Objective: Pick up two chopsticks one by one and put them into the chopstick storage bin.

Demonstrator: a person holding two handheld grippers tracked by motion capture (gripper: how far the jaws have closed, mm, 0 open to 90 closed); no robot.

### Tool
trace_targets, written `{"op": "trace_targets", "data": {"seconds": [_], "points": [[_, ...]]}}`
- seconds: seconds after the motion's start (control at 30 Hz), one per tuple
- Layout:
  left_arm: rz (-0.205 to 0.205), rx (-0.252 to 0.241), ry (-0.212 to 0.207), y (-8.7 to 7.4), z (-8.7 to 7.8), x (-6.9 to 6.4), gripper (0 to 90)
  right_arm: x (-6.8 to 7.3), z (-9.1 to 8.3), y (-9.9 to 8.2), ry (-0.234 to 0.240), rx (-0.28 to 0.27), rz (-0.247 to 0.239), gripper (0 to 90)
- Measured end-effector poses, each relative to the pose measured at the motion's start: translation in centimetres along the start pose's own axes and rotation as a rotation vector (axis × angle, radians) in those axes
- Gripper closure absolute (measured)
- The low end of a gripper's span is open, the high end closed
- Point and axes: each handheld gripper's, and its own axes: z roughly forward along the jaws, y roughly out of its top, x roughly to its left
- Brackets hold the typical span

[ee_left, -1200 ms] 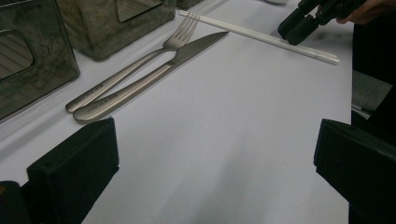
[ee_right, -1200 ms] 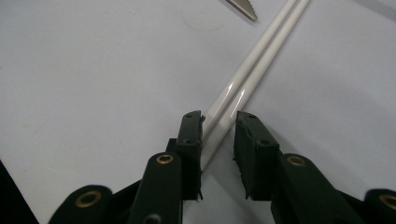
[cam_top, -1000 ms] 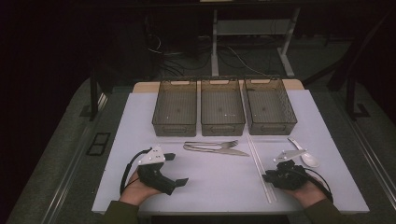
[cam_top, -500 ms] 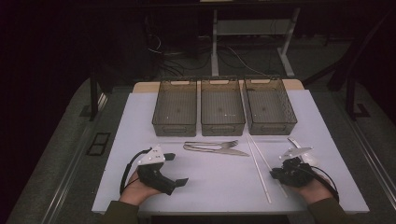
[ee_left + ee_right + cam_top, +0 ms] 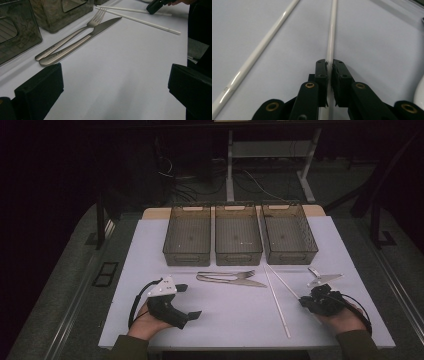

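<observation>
Two white chopsticks lie on the white table mat right of centre. My right gripper (image 5: 303,303) is at the near end of the right chopstick (image 5: 286,284). In the right gripper view its jaws have just been closing, and the pads of the right gripper (image 5: 329,65) now press on that chopstick (image 5: 332,30). The other chopstick (image 5: 259,53) lies free to its left, and in the high view this longer-looking chopstick (image 5: 277,302) runs toward the front edge. My left gripper (image 5: 190,301) rests at the front left, open with nothing between its fingers.
Three dark mesh bins (image 5: 238,236) stand in a row at the back of the mat. A steel fork (image 5: 225,275) and knife (image 5: 235,281) lie side by side before them. A white rounded thing (image 5: 420,95) lies just right of my right gripper.
My right gripper has slid a little to the right and forward along the mat and has shut on the chopstick. The left gripper has stayed still.
</observation>
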Motion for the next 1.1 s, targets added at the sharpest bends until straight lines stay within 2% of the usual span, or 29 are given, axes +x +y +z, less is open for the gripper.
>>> {"op": "trace_targets", "data": {"seconds": [0.2, 0.3, 0.4, 0.6, 0.8, 1.0, 1.1], "points": [[-0.001, 0.000, -0.002, 0.0, 0.0, 0.0, 0.0, -0.4, 0.0, 0.2, 0.017, 0.001, -0.003, 80.3], [-0.004, 0.000, -0.001, 0.0, 0.1, 0.0, 0.0, -0.8, -0.5, 0.7, 0.031, -0.045, 0.019, 77.2], [-0.003, 0.001, -0.001, 0.0, 0.1, 0.0, 0.0, -1.1, -0.2, 1.5, 0.037, -0.063, 0.023, 76.3], [-0.005, -0.001, -0.001, -0.1, 0.1, 0.0, 0.0, -0.8, 1.7, 2.5, 0.027, -0.007, 0.012, 78.6], [-0.001, 0.001, -0.001, 0.0, 0.1, 0.0, 0.0, -0.8, 1.8, 2.5, 0.023, -0.005, 0.012, 83.2], [-0.002, -0.005, -0.001, 0.0, 0.1, 0.0, 0.0, -0.8, 1.7, 2.5, 0.016, -0.010, 0.013, 84.1], [0.002, -0.006, -0.001, 0.0, 0.0, 0.1, 0.0, -0.9, 1.6, 2.4, 0.027, -0.012, 0.028, 84.2]]}}
